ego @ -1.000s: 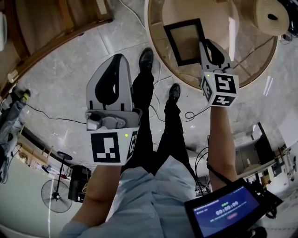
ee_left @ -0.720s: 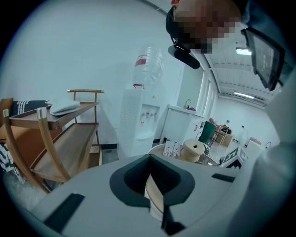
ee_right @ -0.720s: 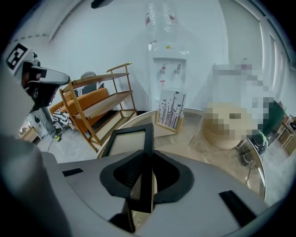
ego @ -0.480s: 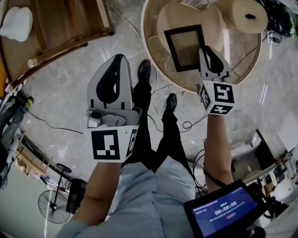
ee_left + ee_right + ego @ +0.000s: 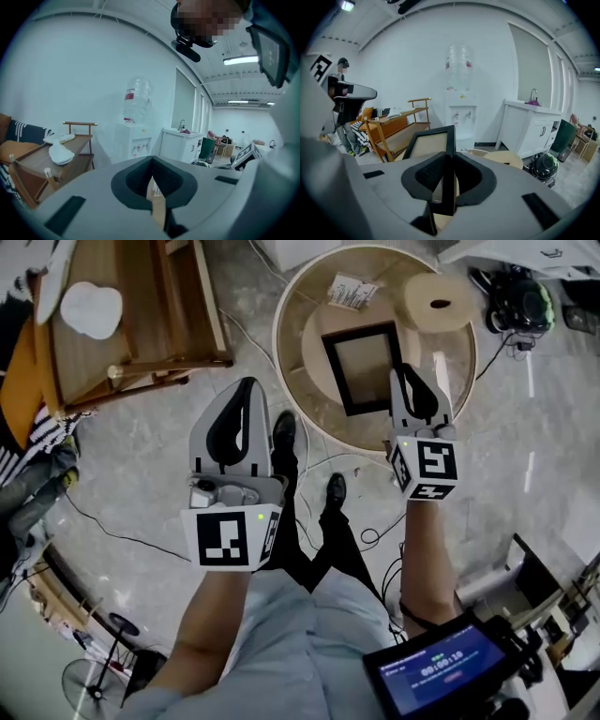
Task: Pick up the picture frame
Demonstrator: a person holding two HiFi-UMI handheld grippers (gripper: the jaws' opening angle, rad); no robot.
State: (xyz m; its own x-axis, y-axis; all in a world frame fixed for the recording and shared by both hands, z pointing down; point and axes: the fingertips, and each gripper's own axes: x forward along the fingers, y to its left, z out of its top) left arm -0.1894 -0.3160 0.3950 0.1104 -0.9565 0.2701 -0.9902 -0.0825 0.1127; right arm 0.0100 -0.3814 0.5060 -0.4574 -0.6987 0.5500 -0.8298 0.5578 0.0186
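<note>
The pale stone floor (image 5: 141,427) fills most of the head view, with a round wooden bench (image 5: 314,296) at top centre and a wooden shelf unit (image 5: 159,306) at top left. The left hand-held gripper (image 5: 246,382) is held out over the floor, well to the left of the bench. Its jaws meet at the tips and grip nothing; in its own view only a thin slit shows behind them, with something tan in it.

The right hand-held gripper (image 5: 405,371) reaches over the bench's near side. Its jaws are closed on the right-hand edge of the black frame (image 5: 361,367), one pad on each face of the moulding.

In the head view the frame appears over the middle of the bench, face up. In the right gripper view it juts out beyond the jaws, with the wall and shelf unit behind it.

A pale roll (image 5: 439,304) lies at the bench's right side. A small printed card (image 5: 352,290) lies just beyond the frame's far edge.
</note>
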